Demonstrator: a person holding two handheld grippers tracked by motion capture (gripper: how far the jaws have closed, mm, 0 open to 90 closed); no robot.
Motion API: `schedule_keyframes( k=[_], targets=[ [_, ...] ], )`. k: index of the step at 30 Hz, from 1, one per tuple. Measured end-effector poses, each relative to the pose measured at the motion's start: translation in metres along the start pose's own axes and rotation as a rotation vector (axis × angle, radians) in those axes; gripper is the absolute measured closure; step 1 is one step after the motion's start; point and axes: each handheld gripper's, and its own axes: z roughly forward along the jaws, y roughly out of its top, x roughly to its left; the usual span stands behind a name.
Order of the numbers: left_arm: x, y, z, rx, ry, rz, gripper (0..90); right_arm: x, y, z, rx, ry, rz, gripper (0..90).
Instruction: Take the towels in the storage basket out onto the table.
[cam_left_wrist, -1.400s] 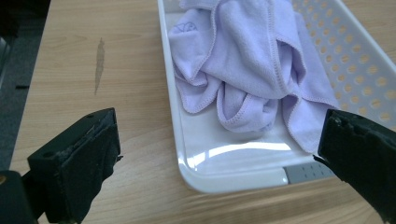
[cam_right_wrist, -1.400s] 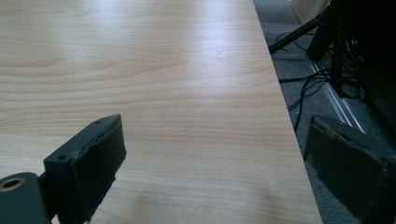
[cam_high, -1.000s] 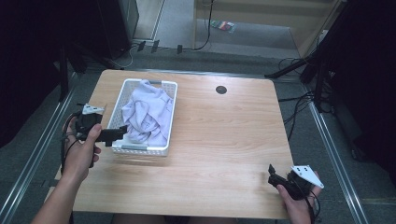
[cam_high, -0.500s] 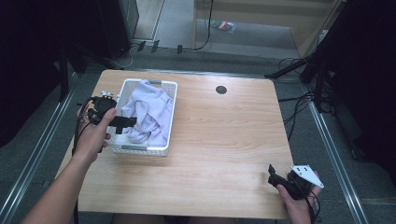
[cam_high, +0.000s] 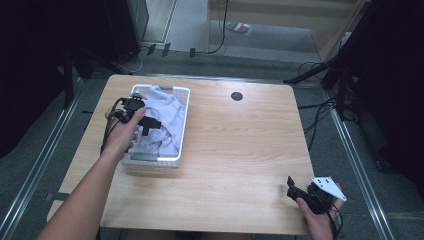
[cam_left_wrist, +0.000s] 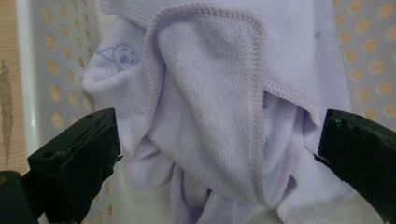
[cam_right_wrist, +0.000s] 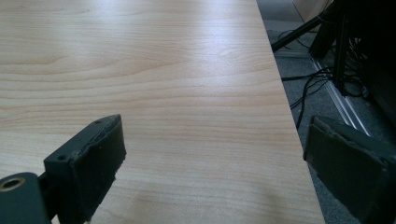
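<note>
Both grippers stand with jaws spread wide and nothing between them under grip. Your left gripper (cam_high: 142, 122) has moved in the last second from the near left outside corner of the basket (cam_high: 184, 107) to a position over its contents, jaws pointing at the pale lilac cloth (cam_high: 167, 117) heaped inside. In the left gripper view, the cloth (cam_left_wrist: 210, 102) fills the gap between the two black jaws, with a stitched hem fold standing up in the middle. Treat this as the approach step complete: the jaws bracket a fold but have not closed on it, so the pickup is not yet made.

Your right gripper (cam_high: 300, 192) has not shifted. It waits at the near right corner of the table (cam_high: 240, 150), well apart from the basket, its jaws aimed across bare wood (cam_right_wrist: 163, 84) toward the table's right edge.

Note the following limits of view:
- The cloth's lower folds run off the bottom of the left gripper view, so how many layers lie there cannot be told.
- Whether the jaw tips touch the fabric or hang just above it is hard to judge; they appear to sit close on either side.
- A small printed figure (cam_left_wrist: 119, 55) on the cloth is too faint to identify.
</note>
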Motion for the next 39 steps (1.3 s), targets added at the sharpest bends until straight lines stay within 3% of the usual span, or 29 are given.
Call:
schedule_keyframes(
  k=[7, 12, 16, 18, 19, 21, 22, 29, 32, 37, 39],
  targets=[
    [-0.004, 0.012, 0.026, 0.036, -0.001, -0.020, 0.0, -0.001, 0.000, 0.000, 0.001, 0.003, 0.002, 5.6],
    [-0.008, 0.014, 0.044, 0.098, 0.000, -0.009, 0.0, -0.001, 0.000, 0.001, 0.005, 0.004, 0.004, 5.7],
    [-0.007, 0.015, 0.056, 0.142, 0.002, -0.034, 0.0, -0.001, 0.000, 0.001, 0.004, 0.001, 0.003, 5.8],
    [-0.011, 0.014, 0.063, 0.162, 0.021, -0.018, 0.0, -0.001, 0.000, 0.001, 0.004, 0.002, 0.004, 5.8],
    [-0.015, 0.013, 0.067, 0.172, 0.055, 0.022, 0.0, -0.001, 0.001, 0.001, 0.006, 0.003, 0.006, 5.9],
    [-0.017, 0.012, 0.069, 0.177, 0.069, 0.043, 0.0, -0.001, 0.001, 0.001, 0.008, 0.003, 0.009, 5.8],
    [-0.021, 0.010, 0.072, 0.184, 0.101, 0.075, 0.0, -0.001, 0.001, 0.001, 0.008, 0.003, 0.009, 5.8],
    [-0.021, 0.007, 0.074, 0.178, 0.103, 0.097, 0.3, 0.000, 0.001, 0.001, 0.010, -0.001, 0.004, 6.1],
    [-0.020, 0.008, 0.069, 0.172, 0.100, 0.091, 10.3, 0.000, 0.001, 0.001, 0.008, -0.001, 0.007, 6.1],
    [-0.009, 0.005, 0.059, 0.142, 0.104, 0.115, 47.7, -0.001, 0.001, 0.001, 0.007, 0.000, 0.007, 6.3],
    [-0.007, 0.004, 0.059, 0.134, 0.099, 0.107, 51.8, -0.001, 0.001, 0.001, 0.006, -0.001, 0.007, 6.3]
  ],
)
